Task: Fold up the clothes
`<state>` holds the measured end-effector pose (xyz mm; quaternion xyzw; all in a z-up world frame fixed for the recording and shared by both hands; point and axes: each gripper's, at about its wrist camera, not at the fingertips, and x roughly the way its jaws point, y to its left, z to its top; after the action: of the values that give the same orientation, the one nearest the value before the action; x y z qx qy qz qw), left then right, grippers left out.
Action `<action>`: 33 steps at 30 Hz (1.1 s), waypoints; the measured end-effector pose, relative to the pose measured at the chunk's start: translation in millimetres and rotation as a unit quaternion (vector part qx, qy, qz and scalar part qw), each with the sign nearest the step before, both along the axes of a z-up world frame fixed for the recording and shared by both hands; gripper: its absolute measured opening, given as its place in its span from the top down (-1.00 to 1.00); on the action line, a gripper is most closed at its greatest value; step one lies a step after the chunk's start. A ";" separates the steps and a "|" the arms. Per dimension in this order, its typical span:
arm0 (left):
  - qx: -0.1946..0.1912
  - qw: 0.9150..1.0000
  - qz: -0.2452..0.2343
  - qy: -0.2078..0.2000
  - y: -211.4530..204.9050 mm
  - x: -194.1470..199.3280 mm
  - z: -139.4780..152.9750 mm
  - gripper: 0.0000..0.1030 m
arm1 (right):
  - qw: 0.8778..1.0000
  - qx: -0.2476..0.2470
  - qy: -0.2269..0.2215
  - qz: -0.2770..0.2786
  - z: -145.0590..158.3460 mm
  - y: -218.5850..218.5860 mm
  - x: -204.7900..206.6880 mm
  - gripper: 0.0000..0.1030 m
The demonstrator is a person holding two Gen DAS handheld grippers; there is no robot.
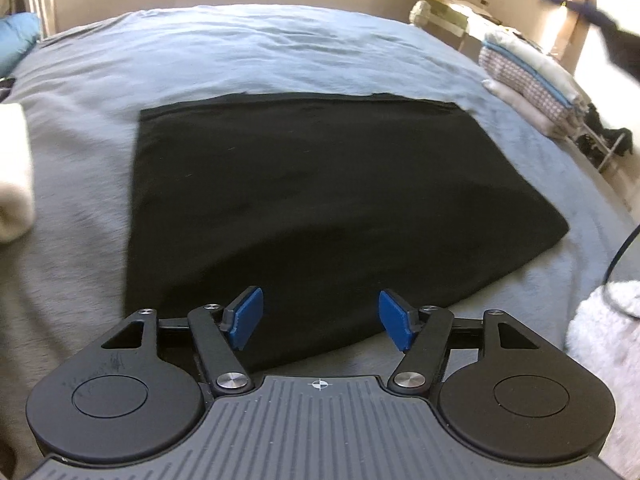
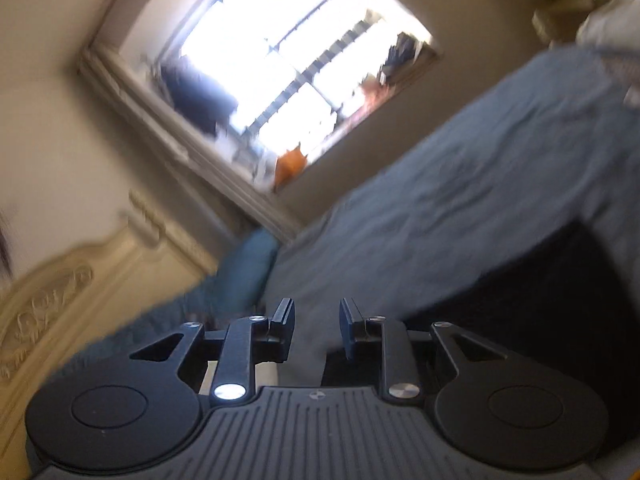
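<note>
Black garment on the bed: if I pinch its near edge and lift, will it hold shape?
Probably not. The black garment lies flat and thin on the blue bedspread, so it should drape limply. Its folded layers may slide apart. It looks light.

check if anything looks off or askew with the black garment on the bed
Mostly tidy. The black garment lies flat on the blue bedspread, but its near right corner flares wider than the far edge, so the fold isn't square. Both the left gripper and the right gripper are open and empty.
</note>
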<state>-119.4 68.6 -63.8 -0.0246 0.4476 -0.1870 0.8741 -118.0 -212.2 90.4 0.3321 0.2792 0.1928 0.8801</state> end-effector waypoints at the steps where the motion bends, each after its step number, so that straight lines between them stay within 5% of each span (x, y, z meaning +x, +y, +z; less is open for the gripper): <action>1: 0.002 1.000 0.003 0.001 3.8 -0.8 -0.6 -0.26 | 1.000 -0.004 0.026 0.017 -17.5 9.6 12.2 0.49; 7: 0.004 1.000 0.022 0.007 25.2 -5.3 -7.2 -0.26 | 0.985 -0.060 0.135 0.085 -94.3 59.3 30.8 0.51; 12: -0.006 1.000 0.024 0.008 35.6 -9.5 -13.6 -0.26 | 0.976 0.018 0.203 0.078 -120.2 59.6 27.6 0.52; 19: 0.000 1.000 0.018 -0.016 40.9 -13.9 -3.4 -0.27 | 0.974 0.099 0.197 0.053 -114.5 50.5 42.4 0.52; 25: 0.001 0.999 0.021 -0.036 41.3 -13.4 5.9 -0.41 | 0.970 0.039 0.239 0.025 -130.5 43.1 27.8 0.51; 29: 0.004 0.998 0.037 -0.048 34.0 -9.9 10.6 -0.88 | 0.973 -0.027 0.231 0.000 -127.6 40.0 18.2 0.50; 33: 0.015 0.998 0.032 -0.060 20.6 -6.2 14.5 -0.99 | 0.972 -0.074 0.220 -0.021 -120.9 37.7 14.9 0.49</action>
<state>-125.6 89.2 -49.3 -0.0146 0.3962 -0.1530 0.9052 -103.1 -174.4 -30.5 0.3059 0.4723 0.0748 0.8233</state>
